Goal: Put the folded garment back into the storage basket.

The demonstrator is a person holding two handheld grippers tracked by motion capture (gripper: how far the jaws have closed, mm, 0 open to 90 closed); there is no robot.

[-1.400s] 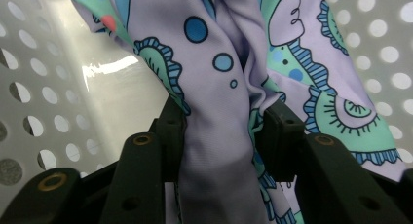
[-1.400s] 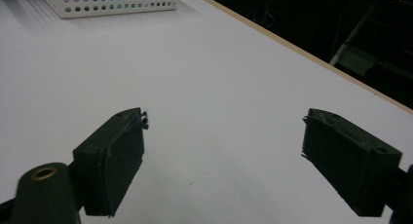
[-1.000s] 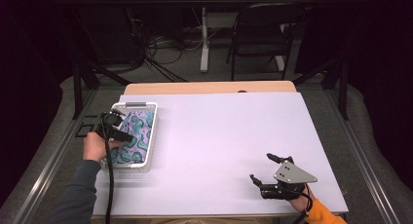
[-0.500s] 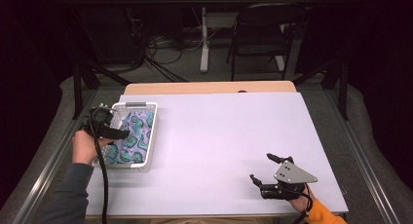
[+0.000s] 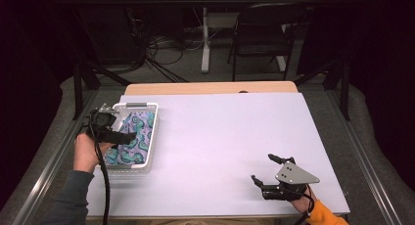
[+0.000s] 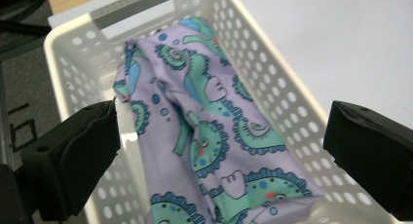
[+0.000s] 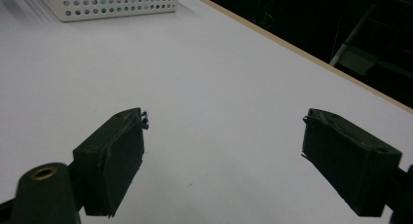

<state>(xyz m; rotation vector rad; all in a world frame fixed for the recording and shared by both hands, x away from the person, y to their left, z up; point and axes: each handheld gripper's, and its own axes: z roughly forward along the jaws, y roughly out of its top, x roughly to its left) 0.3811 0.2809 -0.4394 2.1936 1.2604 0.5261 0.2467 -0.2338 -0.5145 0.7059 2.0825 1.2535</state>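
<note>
The step in hand looks like letting go of the folded cloth (image 6: pixel 214 141) and clearing the white basket (image 5: pixel 151 137) at the table's left edge. To do it well, the left gripper (image 5: pixel 125 137) should lift straight off with its jaws held wide, so that no pad snags a fold and drags the fabric back over the rim.

Its jaws have just been opening and now stand fully apart with nothing between them; in the left gripper view the cloth lies below and beyond the pads, which do not press on it. The seahorse-print fabric rests inside the basket, along its length. From the high view it is hard to tell how far the gripper stands above the cloth, though it seems clear of it.

Farther right, the white table (image 5: pixel 220 137) is bare. At the near right corner the right gripper (image 5: pixel 266 168) rests low over the table, jaws wide and empty, well apart from the basket.
</note>
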